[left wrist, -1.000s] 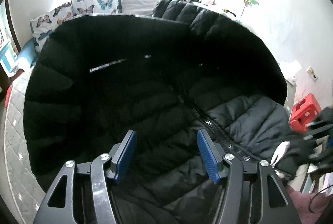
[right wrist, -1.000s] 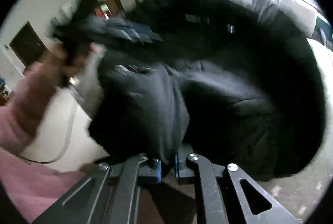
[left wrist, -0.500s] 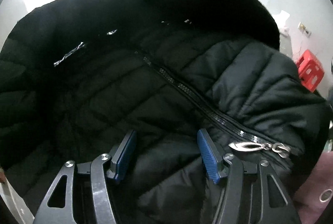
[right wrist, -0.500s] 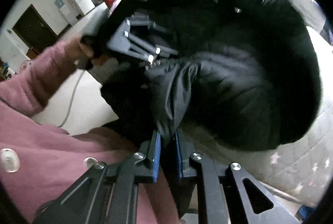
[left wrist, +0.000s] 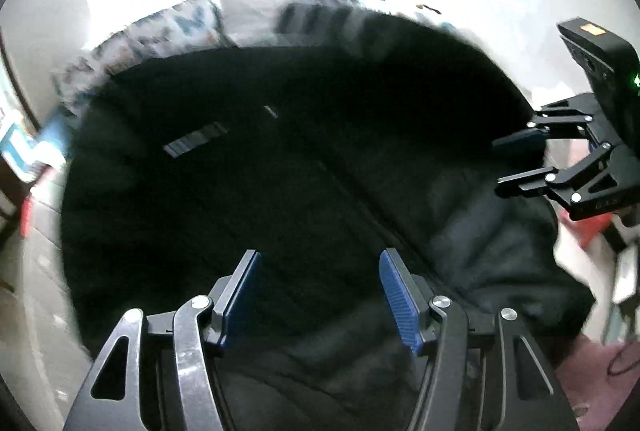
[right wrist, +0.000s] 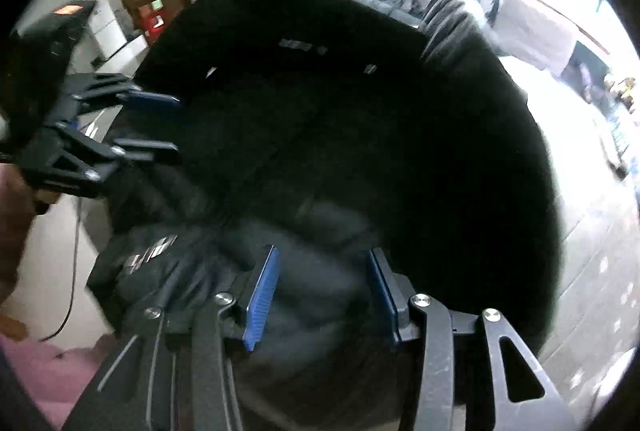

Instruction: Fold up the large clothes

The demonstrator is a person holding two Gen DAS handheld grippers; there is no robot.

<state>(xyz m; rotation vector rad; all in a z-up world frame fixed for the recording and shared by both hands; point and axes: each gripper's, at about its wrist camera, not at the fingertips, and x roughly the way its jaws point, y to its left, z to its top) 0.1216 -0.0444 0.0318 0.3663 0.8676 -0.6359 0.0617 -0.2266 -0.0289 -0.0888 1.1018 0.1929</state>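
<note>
Both grippers, left [left wrist: 320, 287] & right [right wrist: 324, 291], wide, empty; jacket [left wrist: 280, 171] lies just ahead, zip running diagonal, approx. equally near.

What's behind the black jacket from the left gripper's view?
Butterfly-print cushions and a white pillow show above the black jacket. Whatever lies beneath it is hidden.

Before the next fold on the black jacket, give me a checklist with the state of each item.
1. Left gripper open: ok, jaws spread above the black jacket.
2. Right gripper open: ok, jaws apart, fabric between them, not pinched.
3. Jacket held by either gripper: not ok, neither is shut on it.
4. Jacket spread flat on the bed: cannot tell, blurred and dark.
5. Zipper line located: ok, faintly visible running diagonally.
6. Grippers apart from each other: ok.
</note>
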